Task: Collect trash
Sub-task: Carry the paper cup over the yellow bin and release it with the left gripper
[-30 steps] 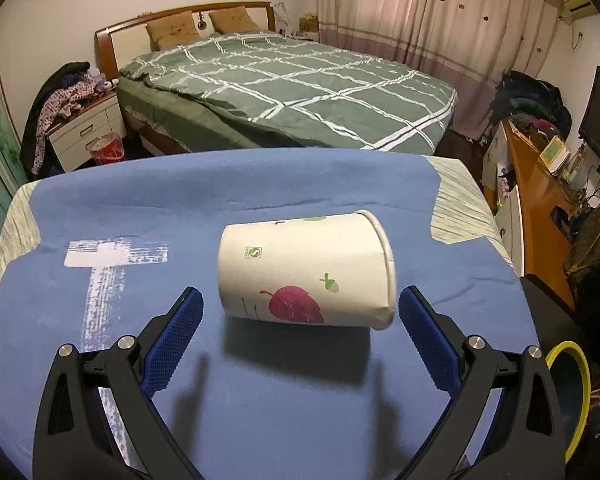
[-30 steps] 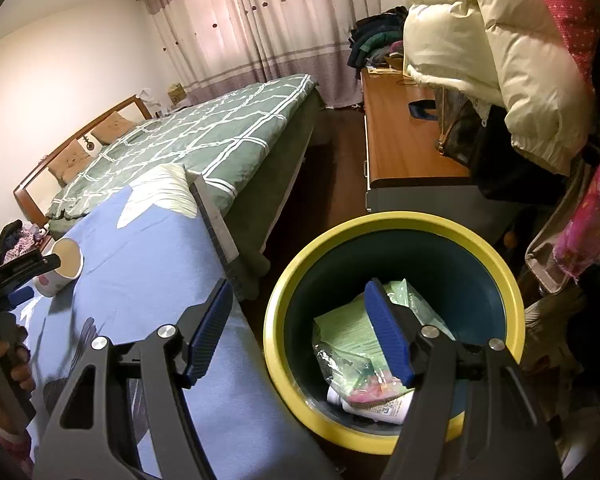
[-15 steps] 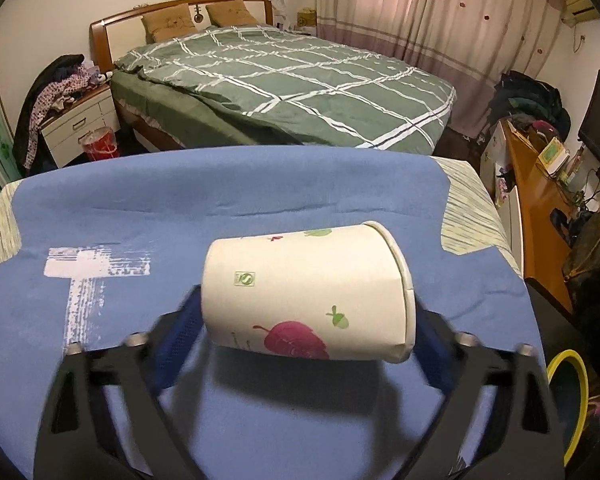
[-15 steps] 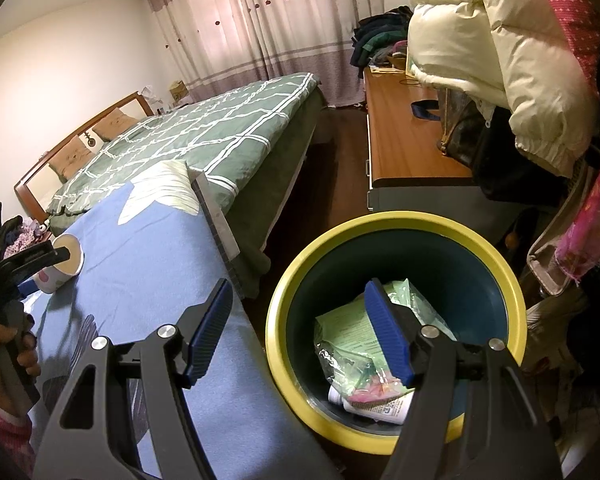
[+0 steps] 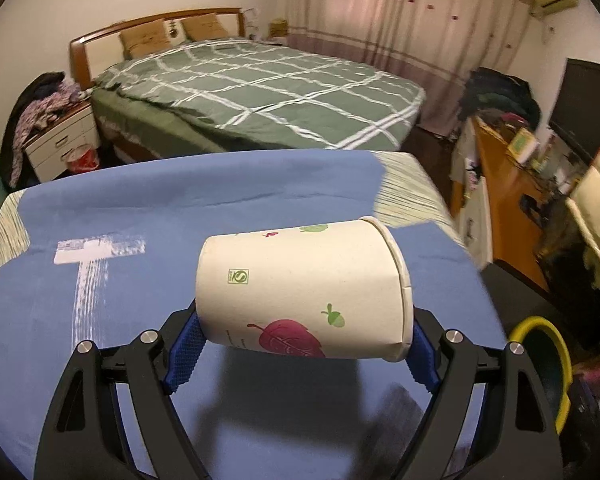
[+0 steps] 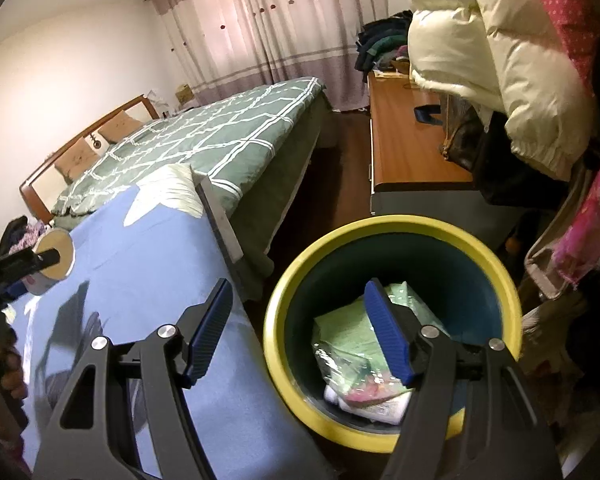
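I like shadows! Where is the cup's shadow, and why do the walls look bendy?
Left wrist view: the paper cup casts a dark shadow on the blue cloth just below it. Both views: the fisheye lens bends edges; the bin rim is slightly blurred in the right wrist view.

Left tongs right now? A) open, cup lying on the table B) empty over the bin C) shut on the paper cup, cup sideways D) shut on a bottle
C: the left tongs clamp the cup end to end, base at one blue pad, rim at the other, and the cup lies sideways above its shadow on the blue cloth.
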Demonstrator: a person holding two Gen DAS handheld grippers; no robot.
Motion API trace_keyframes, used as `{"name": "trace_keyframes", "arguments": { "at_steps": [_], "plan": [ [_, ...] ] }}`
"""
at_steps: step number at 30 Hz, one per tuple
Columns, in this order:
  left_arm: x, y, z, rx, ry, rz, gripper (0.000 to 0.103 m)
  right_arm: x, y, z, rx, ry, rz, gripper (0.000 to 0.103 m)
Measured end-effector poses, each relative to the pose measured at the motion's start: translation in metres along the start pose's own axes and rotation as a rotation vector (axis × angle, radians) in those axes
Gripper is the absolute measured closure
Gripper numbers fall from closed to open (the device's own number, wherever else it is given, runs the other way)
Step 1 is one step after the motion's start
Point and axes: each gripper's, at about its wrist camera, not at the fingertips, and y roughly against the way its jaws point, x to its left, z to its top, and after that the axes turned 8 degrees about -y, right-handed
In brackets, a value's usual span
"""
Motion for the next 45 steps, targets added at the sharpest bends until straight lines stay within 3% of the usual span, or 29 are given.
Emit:
{"name": "trace_keyframes", "arguments": {
  "at_steps": [9,21,31,35,38,41,45],
  "plan": [
    [-0.085,0.05,-0.023,0.0,-0.135,-0.151,0.021,-0.039,0.056,0.002,-0.056,0.049,-0.044,0.037],
    [-0.239,0.052,-0.051,0.091,-0.315,-0.347,0.021,-0.081,0.104,-0.008,-0.091,0.046,-0.089,0.034],
    [-0.321,0.018,-0.061,0.154,-0.419,-0.372,0.021,-0.114,0.123,-0.006,-0.115,0.001,-0.109,0.033],
    [-0.334,0.0,-0.065,0.171,-0.424,-0.349,0.016,-0.124,0.132,-0.003,-0.133,-0.024,-0.102,0.032],
    [-0.322,-0.002,-0.066,0.189,-0.388,-0.342,0.016,-0.122,0.136,-0.003,-0.149,-0.027,-0.089,0.031],
    [-0.29,0.02,-0.061,0.139,-0.346,-0.326,0.013,-0.117,0.137,-0.003,-0.146,-0.014,-0.068,0.03],
    [-0.233,0.074,-0.056,0.007,-0.3,-0.275,0.006,-0.101,0.133,-0.005,-0.121,0.02,-0.02,0.029]
  ]
}}
